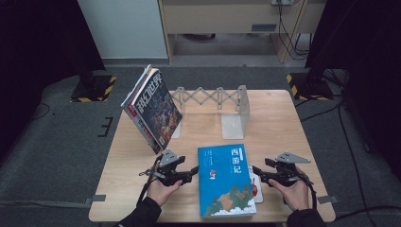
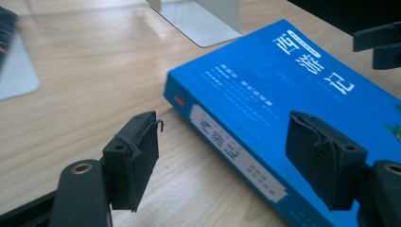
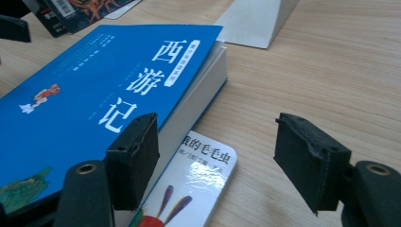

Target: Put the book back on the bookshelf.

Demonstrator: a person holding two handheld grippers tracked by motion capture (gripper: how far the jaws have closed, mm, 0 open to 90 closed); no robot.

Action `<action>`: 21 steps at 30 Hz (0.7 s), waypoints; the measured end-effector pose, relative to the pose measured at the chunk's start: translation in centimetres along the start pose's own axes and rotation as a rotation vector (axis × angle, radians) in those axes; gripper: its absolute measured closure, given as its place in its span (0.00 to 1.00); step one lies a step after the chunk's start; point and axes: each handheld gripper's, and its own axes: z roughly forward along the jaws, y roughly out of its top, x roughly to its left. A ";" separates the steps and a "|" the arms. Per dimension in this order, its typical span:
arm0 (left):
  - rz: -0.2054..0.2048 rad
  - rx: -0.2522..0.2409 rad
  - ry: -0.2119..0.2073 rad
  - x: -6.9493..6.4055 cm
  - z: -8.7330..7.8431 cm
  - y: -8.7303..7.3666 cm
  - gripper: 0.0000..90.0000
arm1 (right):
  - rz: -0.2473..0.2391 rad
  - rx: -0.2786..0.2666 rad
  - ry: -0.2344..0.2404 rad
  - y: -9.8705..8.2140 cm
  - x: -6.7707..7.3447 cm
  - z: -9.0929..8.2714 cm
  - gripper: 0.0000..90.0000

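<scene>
Bare wood lies open on the light wooden table (image 1: 279, 123) to the right and between the thick blue paperback book (image 1: 226, 179) and the folding metal bookend rack (image 1: 222, 106). The leaning magazines (image 1: 152, 109) block the left rear; a thin white booklet (image 3: 198, 184) juts from under the book's right edge.

Both forearms enter from six o'clock in the high view. The left hand (image 1: 161, 190) grips the left gripper (image 1: 195, 171), whose jaws stand apart and point toward three o'clock. The right hand (image 1: 294, 191) carries the right gripper (image 1: 256, 171), jaws apart, pointing toward nine o'clock.
</scene>
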 end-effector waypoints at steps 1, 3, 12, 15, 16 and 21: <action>0.000 0.004 -0.009 -0.1 0.2 -0.1 0.29 | 0.000 0.000 0.007 0.0 0.1 0.1 0.35; 0.002 0.016 -0.021 -0.3 0.5 -0.2 0.29 | 0.011 -0.002 0.026 0.0 0.3 0.2 0.35; 0.016 0.077 -0.064 -1.0 1.7 -0.8 0.28 | 0.023 0.006 0.086 -0.1 1.2 0.9 0.35; 0.011 0.077 -0.081 -1.2 2.0 -0.9 0.26 | 0.029 0.017 0.097 -0.2 1.5 1.1 0.36; 0.003 0.077 -0.087 -1.2 2.2 -0.9 0.26 | 0.026 0.023 0.101 -0.2 1.5 1.2 0.36; -0.018 0.079 -0.111 -1.2 2.6 -1.1 0.20 | 0.021 0.040 0.111 -0.3 1.9 1.5 0.36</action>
